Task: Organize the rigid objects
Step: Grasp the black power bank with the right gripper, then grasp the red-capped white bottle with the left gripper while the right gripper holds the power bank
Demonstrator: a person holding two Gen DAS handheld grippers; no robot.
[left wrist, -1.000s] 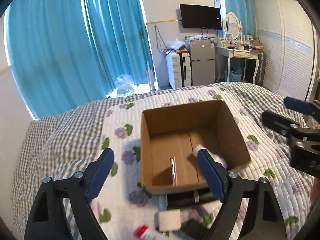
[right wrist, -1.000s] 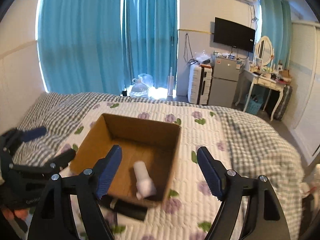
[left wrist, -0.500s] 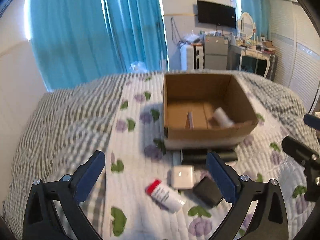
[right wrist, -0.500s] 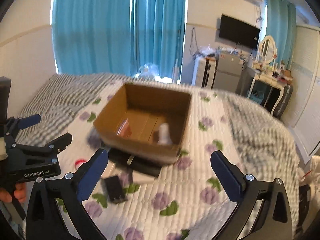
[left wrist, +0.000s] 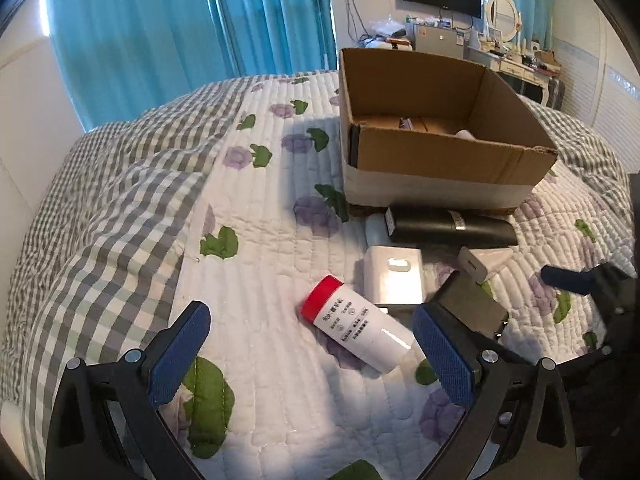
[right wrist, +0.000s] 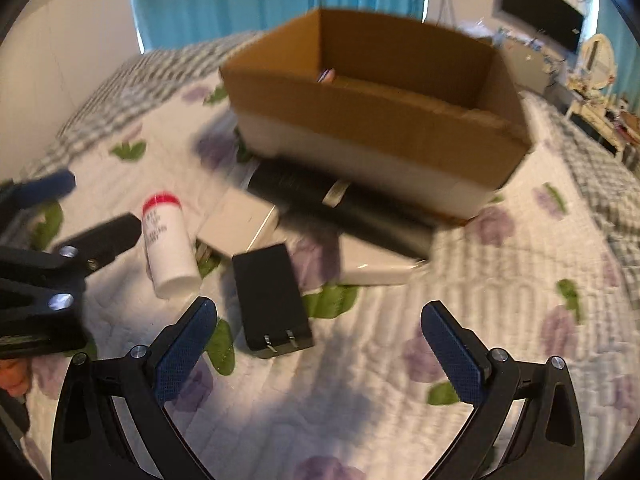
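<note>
Here, white bottle [left wrist: 360, 330] with red cap lying on the quilt [left wrist: 260, 240], black charger [right wrist: 272, 300] just beside it, cardboard box [left wrist: 436, 160] beyond — left gripper [left wrist: 316, 356] spread wide around the bottle, untouched, right gripper [right wrist: 320, 344] jaws closing, nothing gripped.

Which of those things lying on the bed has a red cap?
The white bottle lying on its side; it alone has a red cap. The others are plain black or white.
</note>
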